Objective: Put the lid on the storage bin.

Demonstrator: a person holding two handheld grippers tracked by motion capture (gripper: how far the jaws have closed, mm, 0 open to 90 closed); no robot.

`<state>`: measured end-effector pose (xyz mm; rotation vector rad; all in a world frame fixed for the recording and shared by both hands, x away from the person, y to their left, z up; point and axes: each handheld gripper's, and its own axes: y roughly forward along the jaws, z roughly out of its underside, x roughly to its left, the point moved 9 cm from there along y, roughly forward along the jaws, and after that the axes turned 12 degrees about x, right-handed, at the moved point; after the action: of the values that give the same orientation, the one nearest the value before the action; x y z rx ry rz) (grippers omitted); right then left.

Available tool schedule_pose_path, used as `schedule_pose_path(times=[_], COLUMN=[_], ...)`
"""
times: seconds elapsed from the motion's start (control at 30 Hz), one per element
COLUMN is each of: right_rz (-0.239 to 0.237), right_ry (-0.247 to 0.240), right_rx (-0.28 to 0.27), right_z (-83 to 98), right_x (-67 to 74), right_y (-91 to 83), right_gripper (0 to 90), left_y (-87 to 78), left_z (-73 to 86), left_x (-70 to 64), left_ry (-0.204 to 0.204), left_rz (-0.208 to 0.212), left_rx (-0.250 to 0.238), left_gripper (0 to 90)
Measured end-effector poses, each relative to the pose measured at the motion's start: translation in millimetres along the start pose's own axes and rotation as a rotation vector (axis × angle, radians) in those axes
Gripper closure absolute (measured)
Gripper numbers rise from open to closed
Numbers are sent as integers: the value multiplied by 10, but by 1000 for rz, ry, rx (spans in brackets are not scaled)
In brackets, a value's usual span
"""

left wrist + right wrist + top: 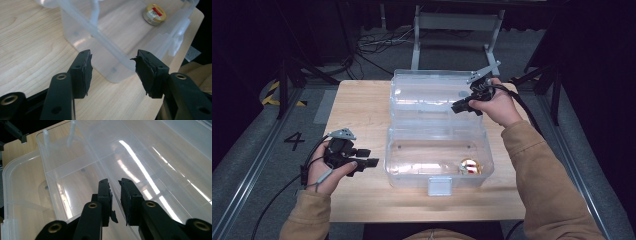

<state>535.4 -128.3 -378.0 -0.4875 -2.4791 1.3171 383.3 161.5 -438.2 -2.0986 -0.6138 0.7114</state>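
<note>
A clear plastic box stands open on the wooden table, its lid laid back behind it. A small round gold tin lies in the base's front right corner; the left gripper view shows this tin through the box wall. My right gripper reaches over the lid's right part. In the right gripper view, the right gripper has its jaws nearly together, with a thin edge of the clear lid between the pads. My left gripper is open, empty and just left of the box base; the left gripper faces the box's corner.
The table's left half is bare wood. A white latch tab sticks out at the box's front edge. Beyond the table's far side are cables on the floor and a metal stand.
</note>
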Motion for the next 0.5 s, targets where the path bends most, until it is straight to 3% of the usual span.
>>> schedule_pose_path(times=[0.13,0.5], right_rz=[-1,5], right_ry=[1,0], right_rx=[0,-4], right_z=[-1,0], right_x=[-1,3], right_y=[2,4], right_gripper=[781,780], left_y=[91,273], left_z=[-46,-147], left_x=[-138,-422], left_ry=[38,127], left_rz=[35,66], left_rx=[18,44], left_gripper=[488,493])
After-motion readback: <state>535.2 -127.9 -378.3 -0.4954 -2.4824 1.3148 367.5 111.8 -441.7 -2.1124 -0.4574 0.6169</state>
